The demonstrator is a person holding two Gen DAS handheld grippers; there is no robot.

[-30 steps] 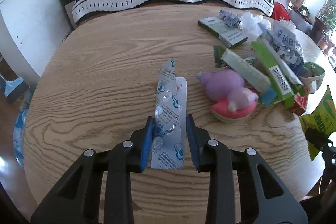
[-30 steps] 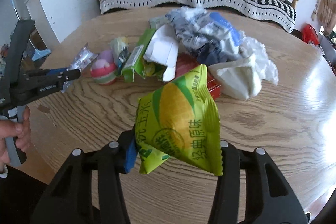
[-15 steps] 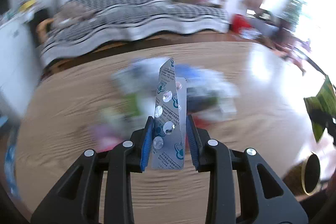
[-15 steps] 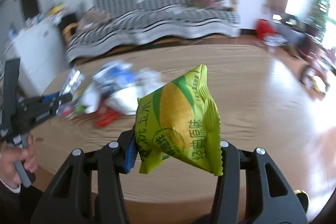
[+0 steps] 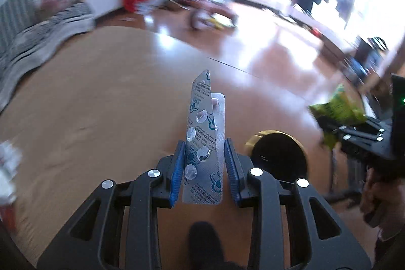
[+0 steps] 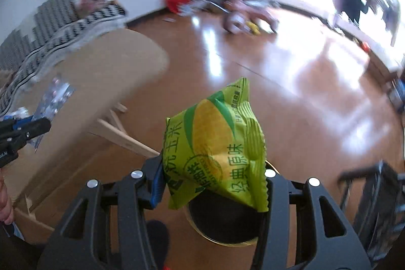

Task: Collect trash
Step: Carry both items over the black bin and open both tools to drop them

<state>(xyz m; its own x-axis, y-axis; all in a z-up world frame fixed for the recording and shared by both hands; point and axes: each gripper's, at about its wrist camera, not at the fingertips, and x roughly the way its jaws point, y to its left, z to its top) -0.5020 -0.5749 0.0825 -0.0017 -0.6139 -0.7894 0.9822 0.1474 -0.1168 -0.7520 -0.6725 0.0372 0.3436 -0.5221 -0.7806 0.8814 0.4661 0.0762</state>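
Both hands have swung away from the littered table to the gold-rimmed bin [image 6: 225,222] at lower centre, the right gripper [image 6: 211,184] clamped on the corn snack bag [image 6: 215,151] above it, the left gripper [image 5: 203,166] pinching the blister pack [image 5: 203,143] alongside, ready to drop.

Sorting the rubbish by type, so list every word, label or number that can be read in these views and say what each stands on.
"玉米" and "经典原味": large green characters on the green-yellow snack bag held in the right gripper.
Round green seal and small side print on that bag: too small to read.
Blue print on the foil blister pack in the left gripper: too small to read.
Bin: no text visible.
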